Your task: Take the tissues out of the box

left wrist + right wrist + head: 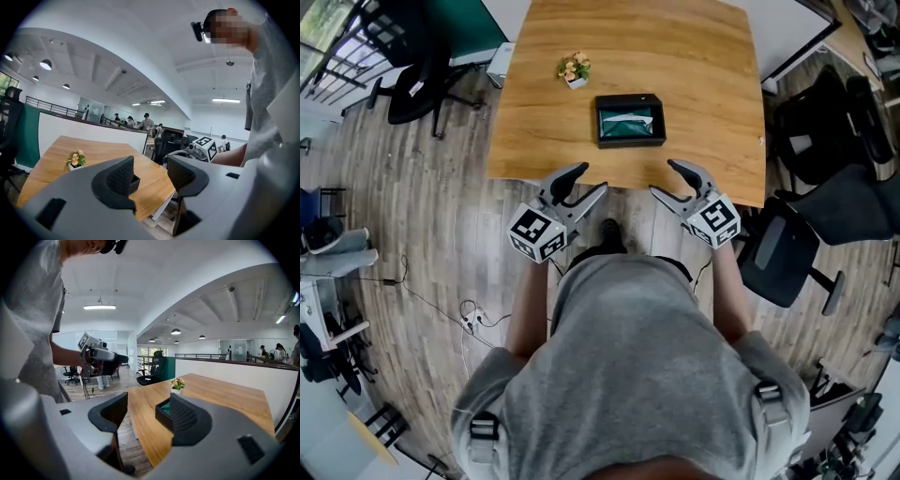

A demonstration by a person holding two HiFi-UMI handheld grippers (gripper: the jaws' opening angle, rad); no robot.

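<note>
Black tissue box (pixel 630 120) sits flat on the wooden table (pixel 694 84) near its front edge, with what looks like pale tissue in the green opening. Small flower pot (pixel 574 68) stands behind it, apart. Left gripper (pixel 591 178) and right gripper (pixel 664 176) hang just off the near edge, jaws apart, nothing between them.

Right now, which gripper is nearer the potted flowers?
Left. The left gripper hangs off the table, almost in line with the potted flowers; the right gripper hangs farther to their right.
</note>
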